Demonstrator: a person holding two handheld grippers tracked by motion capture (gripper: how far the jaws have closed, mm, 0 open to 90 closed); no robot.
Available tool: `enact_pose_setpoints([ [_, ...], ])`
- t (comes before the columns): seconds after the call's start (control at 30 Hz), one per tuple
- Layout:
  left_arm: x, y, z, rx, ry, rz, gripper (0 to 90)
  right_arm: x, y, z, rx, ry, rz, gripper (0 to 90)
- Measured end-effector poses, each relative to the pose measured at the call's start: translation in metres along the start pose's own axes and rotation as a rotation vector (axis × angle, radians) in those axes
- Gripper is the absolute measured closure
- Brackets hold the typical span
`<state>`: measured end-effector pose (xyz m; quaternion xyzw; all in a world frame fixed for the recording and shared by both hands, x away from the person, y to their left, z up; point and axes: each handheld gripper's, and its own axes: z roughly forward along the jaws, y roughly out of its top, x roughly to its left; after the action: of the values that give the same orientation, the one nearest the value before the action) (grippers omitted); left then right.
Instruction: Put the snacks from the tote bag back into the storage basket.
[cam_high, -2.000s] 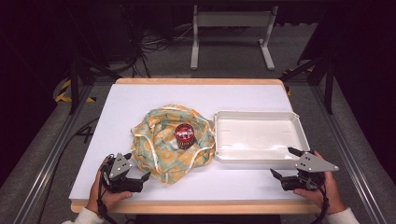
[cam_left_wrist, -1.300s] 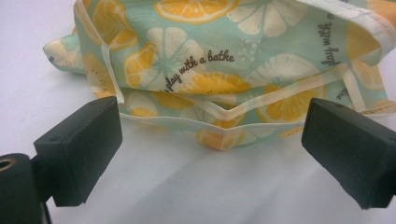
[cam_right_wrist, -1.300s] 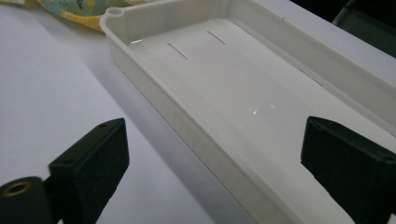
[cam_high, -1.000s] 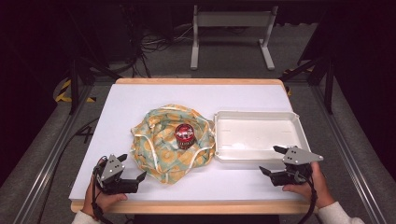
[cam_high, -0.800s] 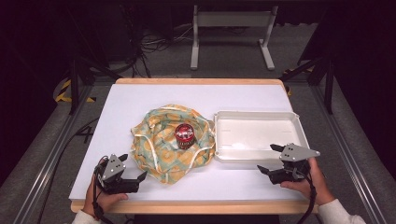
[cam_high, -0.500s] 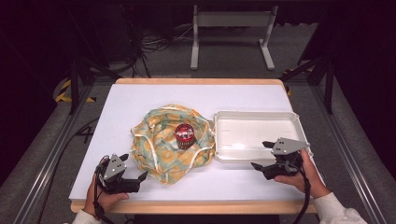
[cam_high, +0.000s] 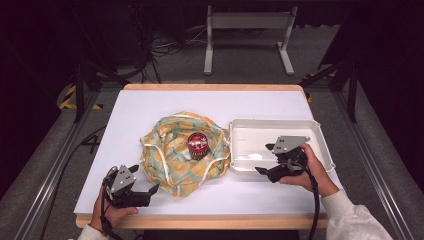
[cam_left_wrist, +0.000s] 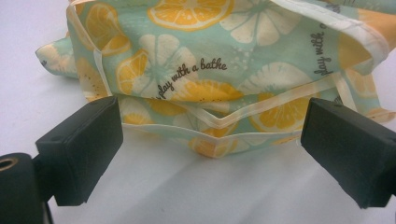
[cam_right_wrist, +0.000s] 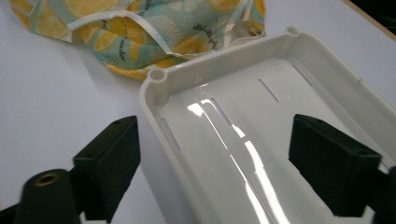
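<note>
White tabletop (cam_high: 125, 130): right gripper (cam_high: 265, 159), jaws closing (nothing pinched), straddles tray (cam_high: 320, 145) rim; next, clamp it. Left gripper (cam_high: 146, 180) spread before cloth (cam_high: 170, 155).

The crumpled fabric cloth (cam_high: 182, 152) is pale mint green, printed with yellow and white citrus slices, dark script lettering and cream edging; the small round can (cam_high: 197, 145) is red with a dark top; the rectangular plastic tray (cam_high: 320, 142) is glossy white; the table (cam_high: 150, 107) is white.
</note>
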<state>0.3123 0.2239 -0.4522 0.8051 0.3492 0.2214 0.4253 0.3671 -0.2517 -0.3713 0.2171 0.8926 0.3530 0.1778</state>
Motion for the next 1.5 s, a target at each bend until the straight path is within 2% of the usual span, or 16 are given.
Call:
enact_pose_setpoints([
  [0.13,0.000,0.000,0.000,-0.003,-0.003,-0.003,6.2,0.000,0.012,0.007,0.037,0.035,-0.023,19.8],
  [0.27,0.000,0.000,0.000,-0.005,-0.005,-0.006,6.1,0.000,0.023,0.016,0.067,0.047,-0.046,19.3],
  [0.53,0.000,0.001,0.002,0.001,-0.004,0.001,6.0,-0.002,0.043,0.025,0.050,0.072,-0.071,18.6],
  [0.7,-0.001,0.001,0.002,0.002,-0.007,0.004,6.0,-0.004,0.062,0.035,0.068,0.073,-0.095,17.5],
  [0.9,0.000,0.001,0.002,0.004,-0.007,0.004,6.0,-0.006,0.077,0.041,0.053,0.067,-0.102,17.6],
  [0.93,-0.001,0.001,0.002,0.004,-0.007,0.007,6.0,-0.007,0.079,0.042,0.049,0.078,-0.101,17.6],
  [1.23,-0.001,0.001,0.002,0.007,-0.009,0.010,6.0,-0.005,0.105,0.054,0.078,0.079,-0.131,19.1],
  [1.5,0.000,0.000,0.001,0.008,-0.009,0.011,6.0,0.002,0.120,0.068,0.100,0.105,-0.149,19.5],
])
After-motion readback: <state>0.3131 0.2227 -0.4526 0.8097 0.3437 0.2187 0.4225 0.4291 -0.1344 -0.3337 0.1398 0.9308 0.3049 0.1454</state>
